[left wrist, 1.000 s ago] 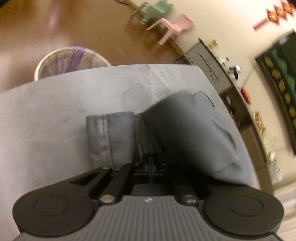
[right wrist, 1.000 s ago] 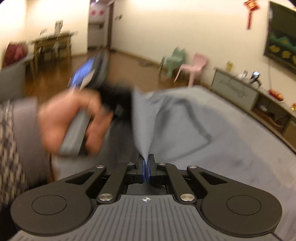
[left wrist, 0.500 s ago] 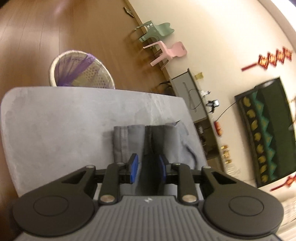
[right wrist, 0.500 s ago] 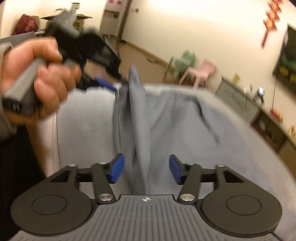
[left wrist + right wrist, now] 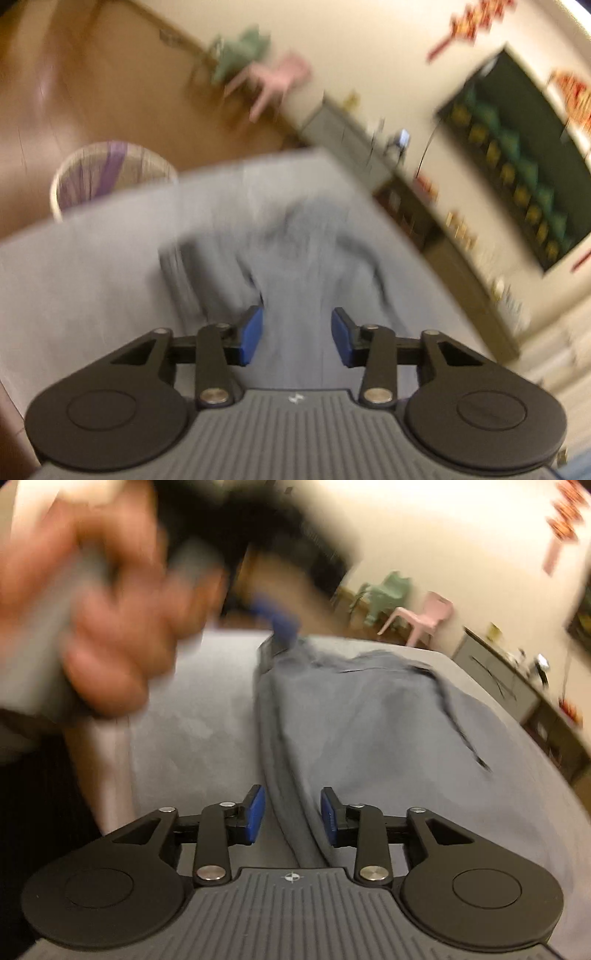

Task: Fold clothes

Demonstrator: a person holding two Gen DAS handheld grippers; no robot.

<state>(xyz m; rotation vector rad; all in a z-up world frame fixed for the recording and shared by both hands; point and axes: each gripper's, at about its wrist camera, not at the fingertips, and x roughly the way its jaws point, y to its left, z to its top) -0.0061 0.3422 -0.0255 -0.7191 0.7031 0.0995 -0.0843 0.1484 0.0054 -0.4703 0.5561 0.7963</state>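
While both tongs stand spread and empty, the grey garment (image 5: 369, 716) lies crumpled on the grey bench (image 5: 192, 738). Its folded edge runs between the right tongs (image 5: 291, 814) (untouched). The left tongs (image 5: 297, 338) hover above the cloth.

Both grippers gape, blue pads apart: left gripper (image 5: 297, 341), right gripper (image 5: 291, 814). The blurred left hand (image 5: 99, 620) grips its handle, raised.
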